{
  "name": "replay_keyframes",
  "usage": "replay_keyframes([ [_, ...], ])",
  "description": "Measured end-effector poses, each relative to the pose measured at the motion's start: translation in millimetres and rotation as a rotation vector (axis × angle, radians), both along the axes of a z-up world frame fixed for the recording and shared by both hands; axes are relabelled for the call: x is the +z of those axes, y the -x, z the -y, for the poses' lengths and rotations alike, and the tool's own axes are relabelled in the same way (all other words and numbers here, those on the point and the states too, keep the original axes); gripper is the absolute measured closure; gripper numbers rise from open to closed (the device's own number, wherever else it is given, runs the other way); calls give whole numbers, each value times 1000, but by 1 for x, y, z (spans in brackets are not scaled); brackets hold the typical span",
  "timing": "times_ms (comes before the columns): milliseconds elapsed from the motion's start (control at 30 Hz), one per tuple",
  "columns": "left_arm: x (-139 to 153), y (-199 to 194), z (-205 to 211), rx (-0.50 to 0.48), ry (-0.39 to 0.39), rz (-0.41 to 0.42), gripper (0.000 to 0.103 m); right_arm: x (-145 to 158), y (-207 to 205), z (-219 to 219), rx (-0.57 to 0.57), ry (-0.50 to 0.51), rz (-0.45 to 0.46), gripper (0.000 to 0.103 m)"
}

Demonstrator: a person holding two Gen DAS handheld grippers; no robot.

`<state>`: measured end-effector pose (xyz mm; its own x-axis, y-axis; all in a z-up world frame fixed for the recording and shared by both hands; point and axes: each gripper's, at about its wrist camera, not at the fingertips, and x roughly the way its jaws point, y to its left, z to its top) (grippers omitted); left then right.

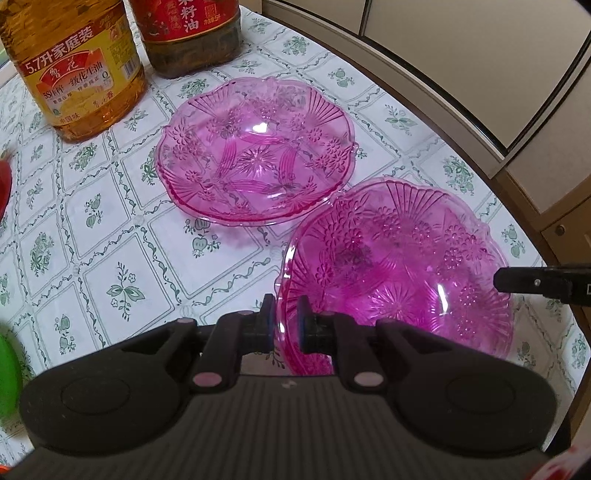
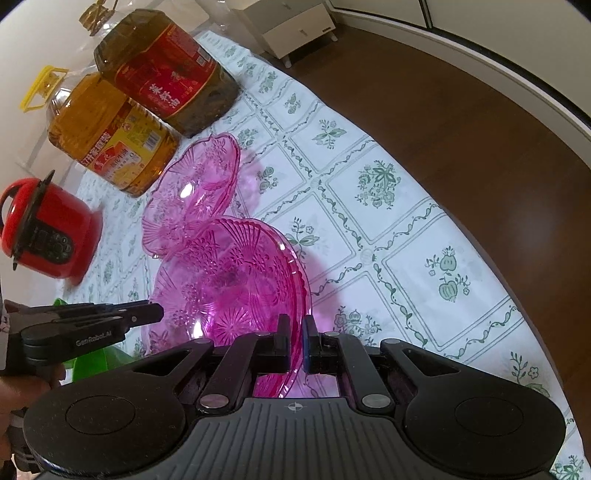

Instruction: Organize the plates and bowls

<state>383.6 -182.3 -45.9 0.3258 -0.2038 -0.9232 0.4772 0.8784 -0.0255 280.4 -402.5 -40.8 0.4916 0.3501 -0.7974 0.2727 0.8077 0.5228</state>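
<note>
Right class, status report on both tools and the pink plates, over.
Left tool and right tool both shut on near pink plate. Far pink plate flat on table, rims touching. Oil bottles behind, clear.

Each camera sat just behind its own hand-held gripper, looking steeply down at the bench (image 1: 110, 236) from close range. Both views shared the two pink plates, near plate (image 1: 402, 269) (image 2: 236, 280) and far plate (image 1: 255, 151) (image 2: 195, 192), from opposite sides.

This looks like a home dining corner: a floral tablecloth (image 2: 369, 206), big cooking-oil bottles (image 1: 79, 70), a red rice cooker (image 2: 51, 236), wooden floor (image 2: 461, 96) and perhaps a cabinet (image 2: 295, 29).
</note>
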Motion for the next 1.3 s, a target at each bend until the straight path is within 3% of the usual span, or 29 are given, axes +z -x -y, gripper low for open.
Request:
replay_keyframes([
  [367,3,-1,-2,18,43,4,90,2,0,-1,-5,6,26,92],
  [400,4,-1,-3,20,49,5,90,3,0,-1,-9,11,29,84],
  [433,6,0,-3,23,54,6,90,3,0,-1,-11,14,34,70],
  [500,8,0,-5,29,67,5,90,5,2,0,-20,8,44,57],
  [833,20,3,-16,74,115,28,87,13,9,14,-75,-29,88,57],
  [1300,56,57,-43,207,222,110,71,48,40,-22,11,68,146,57],
])
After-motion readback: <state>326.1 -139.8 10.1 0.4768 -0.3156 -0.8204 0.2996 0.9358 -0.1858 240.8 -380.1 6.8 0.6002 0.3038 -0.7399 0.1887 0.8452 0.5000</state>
